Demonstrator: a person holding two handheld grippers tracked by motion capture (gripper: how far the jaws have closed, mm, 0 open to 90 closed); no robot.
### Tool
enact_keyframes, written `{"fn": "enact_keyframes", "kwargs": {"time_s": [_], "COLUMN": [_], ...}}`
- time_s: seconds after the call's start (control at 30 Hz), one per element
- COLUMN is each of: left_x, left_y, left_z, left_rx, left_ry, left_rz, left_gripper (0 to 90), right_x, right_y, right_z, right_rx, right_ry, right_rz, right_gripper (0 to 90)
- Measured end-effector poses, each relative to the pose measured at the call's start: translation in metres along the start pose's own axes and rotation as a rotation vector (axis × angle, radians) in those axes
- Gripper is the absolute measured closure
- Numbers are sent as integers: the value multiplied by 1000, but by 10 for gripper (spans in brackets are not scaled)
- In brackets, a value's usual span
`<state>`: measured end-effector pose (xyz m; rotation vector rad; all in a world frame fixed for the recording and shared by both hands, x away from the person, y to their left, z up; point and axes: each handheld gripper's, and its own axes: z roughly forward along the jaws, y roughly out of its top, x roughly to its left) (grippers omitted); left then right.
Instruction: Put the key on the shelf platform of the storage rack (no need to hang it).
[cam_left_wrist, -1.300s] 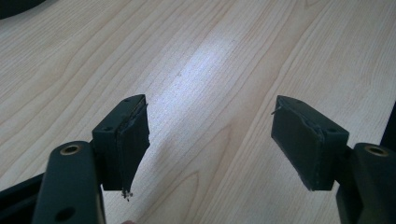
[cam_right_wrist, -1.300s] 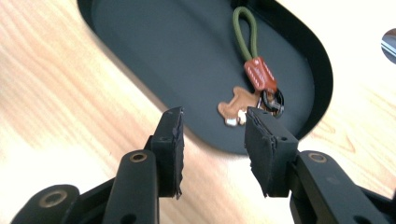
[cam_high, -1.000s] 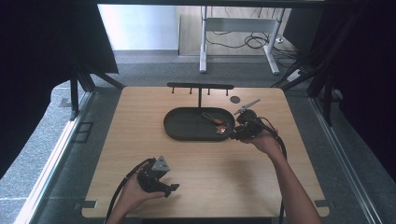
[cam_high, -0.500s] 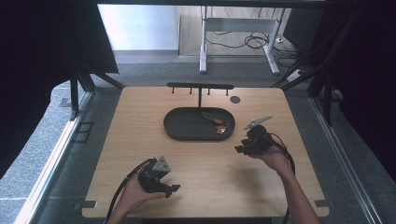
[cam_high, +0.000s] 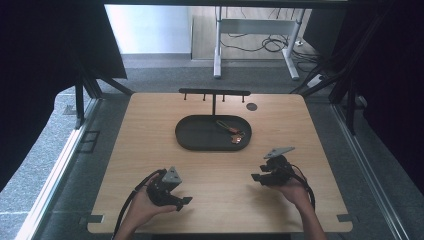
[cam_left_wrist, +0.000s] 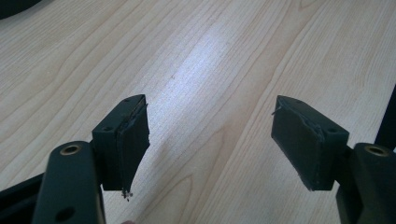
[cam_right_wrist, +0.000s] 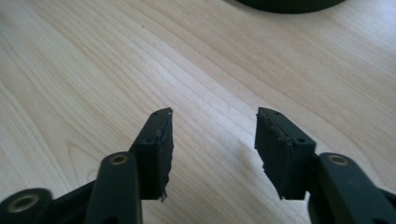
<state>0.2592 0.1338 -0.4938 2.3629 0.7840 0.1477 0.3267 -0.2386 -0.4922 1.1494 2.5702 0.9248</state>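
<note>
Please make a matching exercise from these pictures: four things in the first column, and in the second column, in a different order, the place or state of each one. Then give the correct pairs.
Column one:
1. black oval tray
2. keys
3. black hook rack
4. left gripper

Column two:
A. stands at the far edge of the table, behind the tray
B. open, over bare wood near the table's near edge
C. lie in the right part of the tray
D. rests in the middle of the table

Pairs: 1-D, 2-C, 3-A, 4-B
</note>
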Motion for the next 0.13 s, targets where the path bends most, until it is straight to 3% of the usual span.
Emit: {"fn": "enact_keyframes", "kwargs": {"time_s": [0.13], "left_x": [1], "left_y": [0], "left_z": [-1], "left_rx": [0], "left_ry": [2], "left_rz": [1], "left_gripper": [282], "right_x": [1], "right_y": [2], "right_z": [-3], "right_rx": [-28], "right_ry": [-25], "right_rz": [9], "right_gripper": [421]}}
